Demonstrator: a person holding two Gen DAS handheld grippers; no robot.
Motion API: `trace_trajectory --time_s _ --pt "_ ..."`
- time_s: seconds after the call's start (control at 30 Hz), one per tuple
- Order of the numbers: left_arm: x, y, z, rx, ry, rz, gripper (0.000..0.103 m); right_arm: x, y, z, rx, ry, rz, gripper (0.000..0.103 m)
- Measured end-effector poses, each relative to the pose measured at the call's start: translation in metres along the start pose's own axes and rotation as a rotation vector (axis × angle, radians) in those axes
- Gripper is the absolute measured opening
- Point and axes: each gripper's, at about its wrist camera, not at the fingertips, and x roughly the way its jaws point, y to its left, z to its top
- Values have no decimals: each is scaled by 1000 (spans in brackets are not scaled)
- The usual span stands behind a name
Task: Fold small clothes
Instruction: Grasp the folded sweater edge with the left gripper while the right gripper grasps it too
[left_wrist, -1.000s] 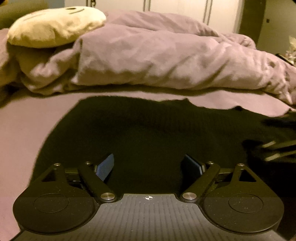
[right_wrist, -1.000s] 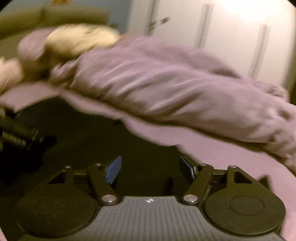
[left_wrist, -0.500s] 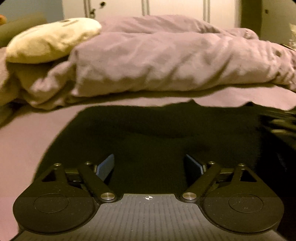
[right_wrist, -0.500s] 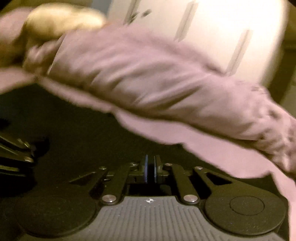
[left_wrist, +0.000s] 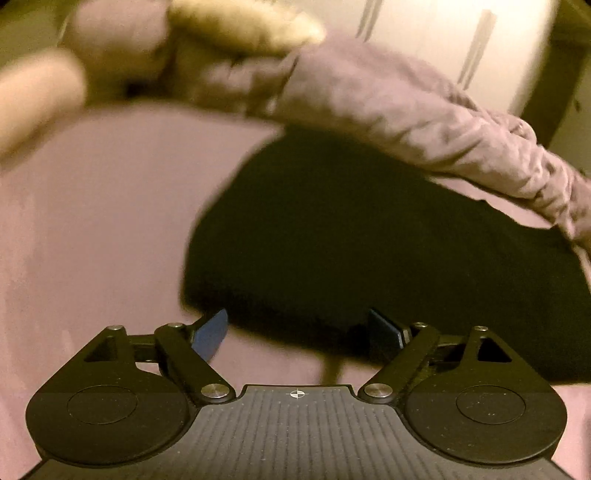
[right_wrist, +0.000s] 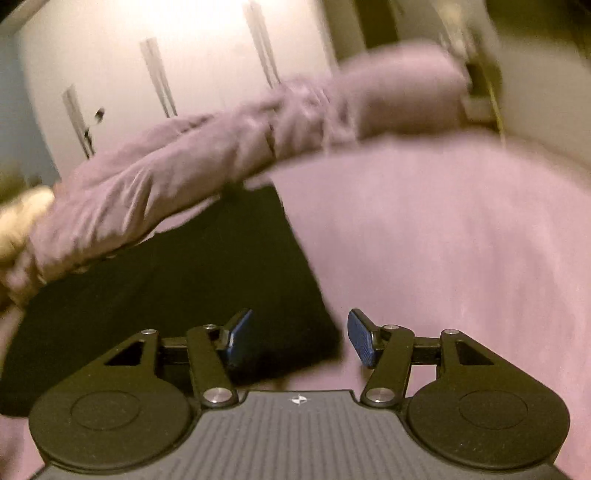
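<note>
A black garment (left_wrist: 369, 236) is spread flat on a bed (left_wrist: 92, 221) covered in a mauve sheet, with a rumpled duvet (left_wrist: 406, 110) bunched behind it. The left gripper (left_wrist: 297, 328) is seen with its jaws wide apart, nothing held, at the garment's near left corner. The right gripper (right_wrist: 299, 338) is likewise seen with jaws wide apart and empty, straddling the garment's (right_wrist: 184, 280) near right corner. Both views are blurred.

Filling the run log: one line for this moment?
left hand-held gripper: open | right hand-held gripper: open | black garment: flat on bed sheet, unheld
</note>
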Motion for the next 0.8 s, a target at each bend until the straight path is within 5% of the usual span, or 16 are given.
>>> trace_trajectory --time_s 0.1,0.2,0.33,0.57,0.67,0.8 --pt "-1 12 2 -132 17 -50 84 6 -17 -8 204 35 122 56" --pt "1 12 10 -150 9 -55 85 19 -25 -9 398 33 189 55" --pt "12 21 14 -265 28 -66 85 40 -36 -11 573 58 174 55" --pt "43 33 24 -401 30 -81 82 65 -39 -8 698 8 198 55" --pt "49 41 31 -467 21 -62 58 74 -42 -9 747 -9 202 50" --pt "51 43 43 -451 38 -45 32 77 -27 3 595 0 131 20"
